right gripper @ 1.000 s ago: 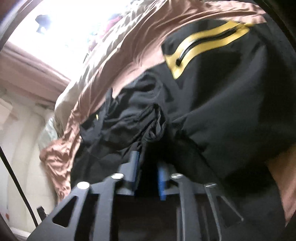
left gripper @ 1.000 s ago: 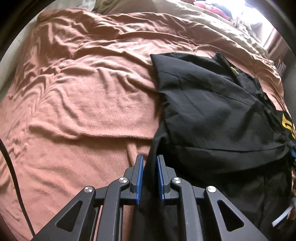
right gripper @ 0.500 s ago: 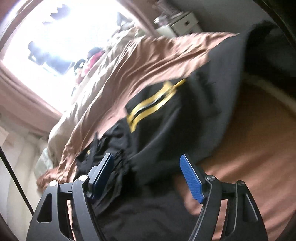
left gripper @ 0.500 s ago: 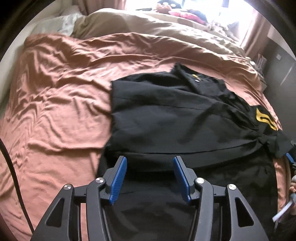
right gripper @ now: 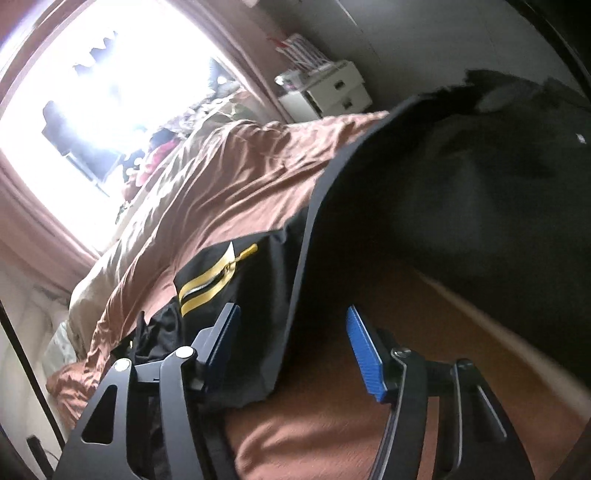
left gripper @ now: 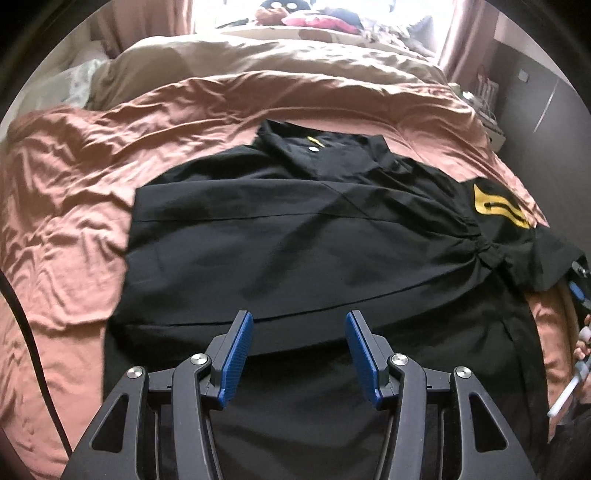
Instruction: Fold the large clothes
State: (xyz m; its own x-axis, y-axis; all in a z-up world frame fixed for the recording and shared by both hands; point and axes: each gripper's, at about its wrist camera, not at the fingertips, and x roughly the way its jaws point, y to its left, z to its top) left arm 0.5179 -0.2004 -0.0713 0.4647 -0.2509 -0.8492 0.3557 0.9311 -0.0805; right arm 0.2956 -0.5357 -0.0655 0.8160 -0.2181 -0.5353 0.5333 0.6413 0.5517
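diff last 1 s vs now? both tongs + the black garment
Both tongs let go: a second ago each was shut on black cloth; now the left tongs and right tongs are open and empty, pulled back from the black garment. The garment lies folded over on the pink bedspread, yellow zip patch at its right. Bedspread unchanged.

Bright window (right gripper: pixel 92 92), pink curtains (left gripper: pixel 458 33), white drawer unit (right gripper: pixel 328 92)

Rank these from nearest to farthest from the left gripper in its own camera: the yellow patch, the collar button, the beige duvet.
From the left gripper:
1. Collar button, straight ahead on the black garment.
2. Yellow patch, far right; close to the button, hard to call.
3. Beige duvet, beyond, by the window.
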